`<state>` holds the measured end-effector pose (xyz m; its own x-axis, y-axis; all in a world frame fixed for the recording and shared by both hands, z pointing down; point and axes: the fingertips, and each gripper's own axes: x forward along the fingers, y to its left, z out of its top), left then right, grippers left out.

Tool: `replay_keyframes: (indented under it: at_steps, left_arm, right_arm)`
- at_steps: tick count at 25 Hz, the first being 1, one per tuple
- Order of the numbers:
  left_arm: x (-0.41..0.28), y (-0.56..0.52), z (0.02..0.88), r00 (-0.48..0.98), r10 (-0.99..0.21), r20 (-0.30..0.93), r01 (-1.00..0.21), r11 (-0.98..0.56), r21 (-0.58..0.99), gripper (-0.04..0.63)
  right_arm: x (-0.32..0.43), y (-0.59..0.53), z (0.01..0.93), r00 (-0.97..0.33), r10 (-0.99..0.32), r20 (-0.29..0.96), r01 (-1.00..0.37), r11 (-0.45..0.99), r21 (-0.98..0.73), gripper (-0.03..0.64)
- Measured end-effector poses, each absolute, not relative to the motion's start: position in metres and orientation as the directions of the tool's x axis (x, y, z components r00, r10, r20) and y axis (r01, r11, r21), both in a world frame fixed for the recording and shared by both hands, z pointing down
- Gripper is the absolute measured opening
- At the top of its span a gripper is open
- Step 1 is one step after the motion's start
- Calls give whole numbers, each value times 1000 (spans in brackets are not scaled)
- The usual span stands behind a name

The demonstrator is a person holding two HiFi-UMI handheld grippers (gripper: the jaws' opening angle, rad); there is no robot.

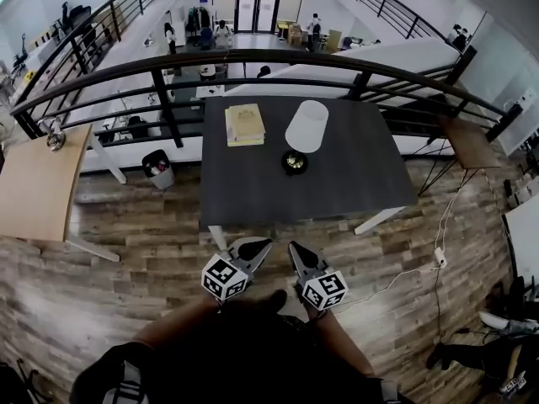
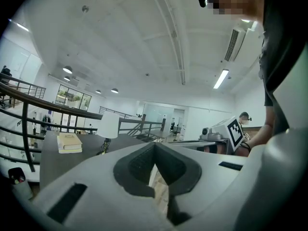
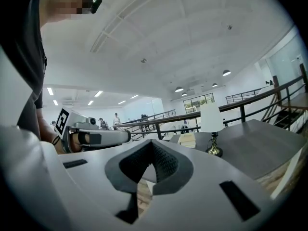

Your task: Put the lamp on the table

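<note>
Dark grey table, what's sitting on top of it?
A white-shaded lamp with a brass base stands beside a stack of pale yellow books. Whatever is inside the shade is covered.

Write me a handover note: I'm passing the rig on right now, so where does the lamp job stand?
Left gripper: jaws shut, empty, short of the table's near edge.
Right gripper: jaws shut, empty, beside the left one.
Lamp: upright on the table, next to the books.
Done: the lamp is on the table.
Left: nothing that shows.
</note>
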<state>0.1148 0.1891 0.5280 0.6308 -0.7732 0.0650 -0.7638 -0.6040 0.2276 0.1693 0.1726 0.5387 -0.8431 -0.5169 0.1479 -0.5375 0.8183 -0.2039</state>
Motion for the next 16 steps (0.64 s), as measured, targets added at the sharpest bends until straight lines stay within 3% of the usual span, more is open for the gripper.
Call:
replay_keyframes:
  at_steps: [16]
  left_arm:
    - [54, 308, 521, 658, -753, 21, -742, -643, 188, 9]
  right_arm:
    - [105, 291, 523, -825, -560, 75, -564, 809, -167, 14]
